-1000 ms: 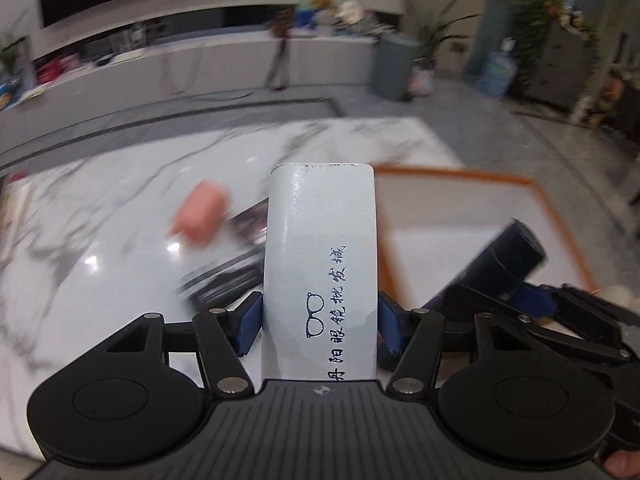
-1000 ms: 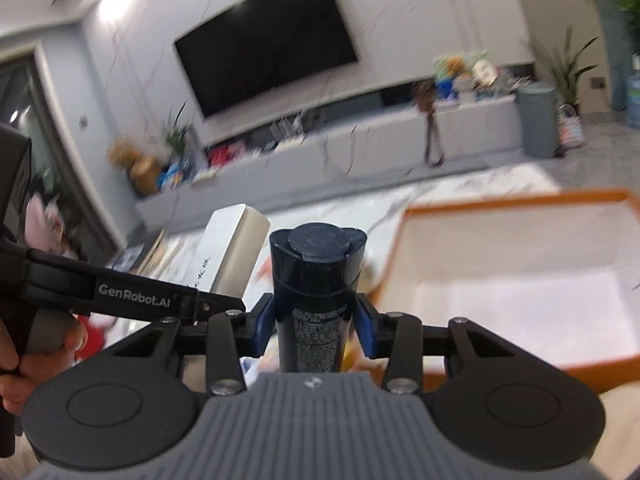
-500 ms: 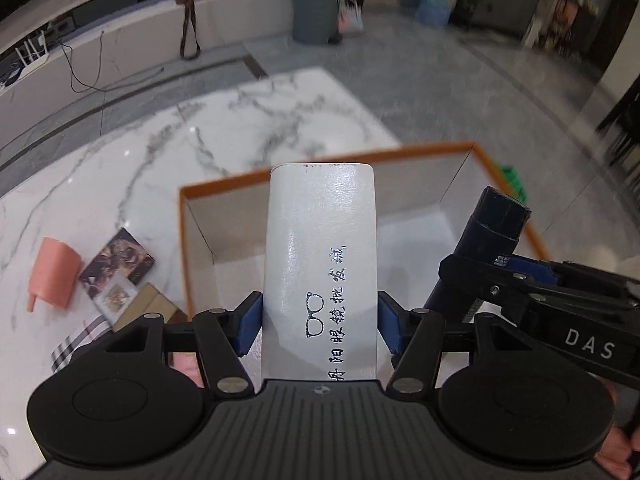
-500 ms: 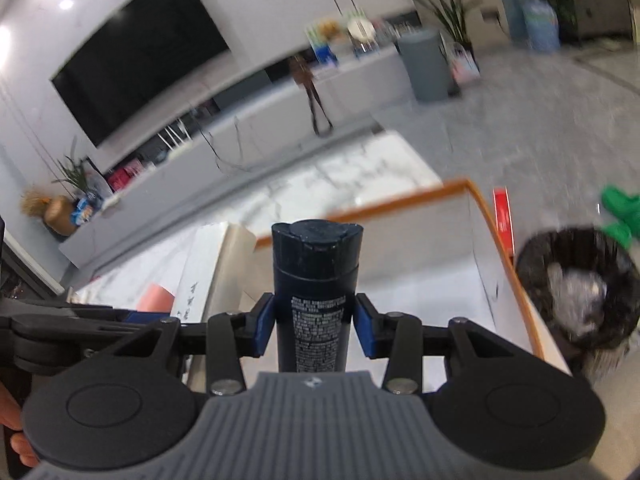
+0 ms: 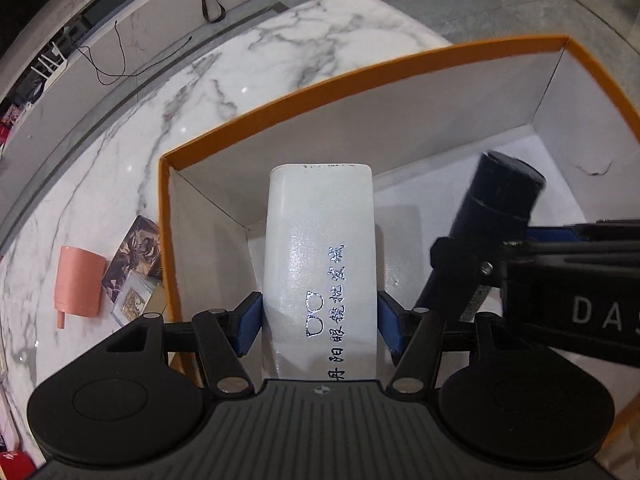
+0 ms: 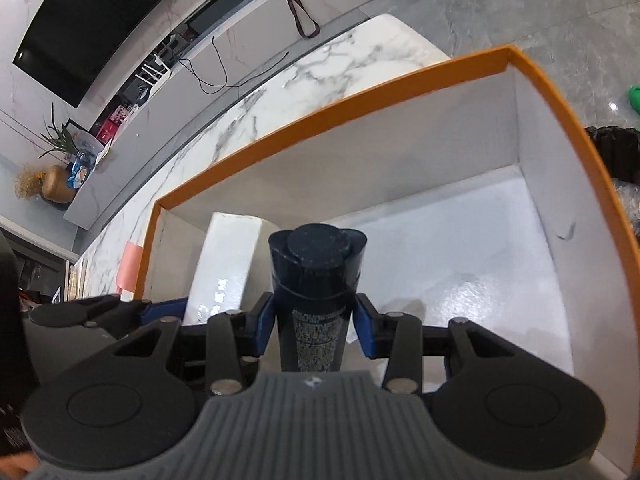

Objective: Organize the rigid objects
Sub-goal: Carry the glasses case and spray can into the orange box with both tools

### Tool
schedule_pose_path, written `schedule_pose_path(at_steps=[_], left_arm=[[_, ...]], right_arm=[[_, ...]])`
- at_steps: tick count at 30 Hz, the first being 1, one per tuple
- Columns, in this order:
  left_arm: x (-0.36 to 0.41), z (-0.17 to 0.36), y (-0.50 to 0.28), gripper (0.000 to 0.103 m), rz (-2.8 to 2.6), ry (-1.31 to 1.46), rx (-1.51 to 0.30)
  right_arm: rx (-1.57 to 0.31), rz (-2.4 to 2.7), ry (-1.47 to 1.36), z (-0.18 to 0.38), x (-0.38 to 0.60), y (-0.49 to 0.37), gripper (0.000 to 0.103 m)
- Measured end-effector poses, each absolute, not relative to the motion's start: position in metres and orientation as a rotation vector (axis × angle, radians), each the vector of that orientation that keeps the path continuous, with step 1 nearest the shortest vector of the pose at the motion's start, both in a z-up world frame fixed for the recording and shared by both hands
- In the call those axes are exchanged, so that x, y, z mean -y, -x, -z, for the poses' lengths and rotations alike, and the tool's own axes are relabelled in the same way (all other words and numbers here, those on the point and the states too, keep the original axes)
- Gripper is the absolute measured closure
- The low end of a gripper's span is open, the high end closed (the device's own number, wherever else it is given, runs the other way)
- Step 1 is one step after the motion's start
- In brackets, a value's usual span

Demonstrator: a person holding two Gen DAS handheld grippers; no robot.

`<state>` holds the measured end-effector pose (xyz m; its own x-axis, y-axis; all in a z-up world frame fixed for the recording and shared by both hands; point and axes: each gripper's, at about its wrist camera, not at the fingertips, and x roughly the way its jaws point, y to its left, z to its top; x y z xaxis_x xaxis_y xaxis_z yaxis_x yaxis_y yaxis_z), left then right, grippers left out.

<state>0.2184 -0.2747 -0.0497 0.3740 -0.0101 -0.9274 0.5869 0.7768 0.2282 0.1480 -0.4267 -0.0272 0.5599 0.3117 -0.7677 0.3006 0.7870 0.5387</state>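
My left gripper (image 5: 319, 322) is shut on a white glasses case (image 5: 320, 252) with dark printed characters, held over the left part of the open orange-rimmed box (image 5: 360, 72). My right gripper (image 6: 316, 326) is shut on a dark blue bottle (image 6: 316, 276), cap pointing forward, over the same box (image 6: 360, 92). In the left wrist view the bottle (image 5: 500, 208) and the right gripper's arm hang to the right of the case. The white case (image 6: 226, 264) shows left of the bottle in the right wrist view. The box floor is white and bare.
The box stands on a white marble table (image 5: 168, 112). Left of the box lie a pink cup (image 5: 78, 280) on its side and some picture cards (image 5: 138, 260). A black bin (image 6: 616, 152) stands on the floor to the right of the box.
Both grippers have swung right and down from above the table to over the inside of the box, tilting more steeply downward. Each keeps hold of its object.
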Motion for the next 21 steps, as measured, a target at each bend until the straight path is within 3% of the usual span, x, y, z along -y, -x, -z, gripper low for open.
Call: schedule_pose_path(at_steps=[5,21], left_arm=[[0.277,0.052,-0.215,0.028,0.434,-0.628,-1.095],[0.209,-0.011,-0.199,0.028,0.464,-0.479,-0.899]], right_arm=[[-1.015,-0.016,-0.723,0.034,0.427,-0.16,0.061],[-1.126,0.126,-0.685,0.044,0.416,-0.179,0.061]])
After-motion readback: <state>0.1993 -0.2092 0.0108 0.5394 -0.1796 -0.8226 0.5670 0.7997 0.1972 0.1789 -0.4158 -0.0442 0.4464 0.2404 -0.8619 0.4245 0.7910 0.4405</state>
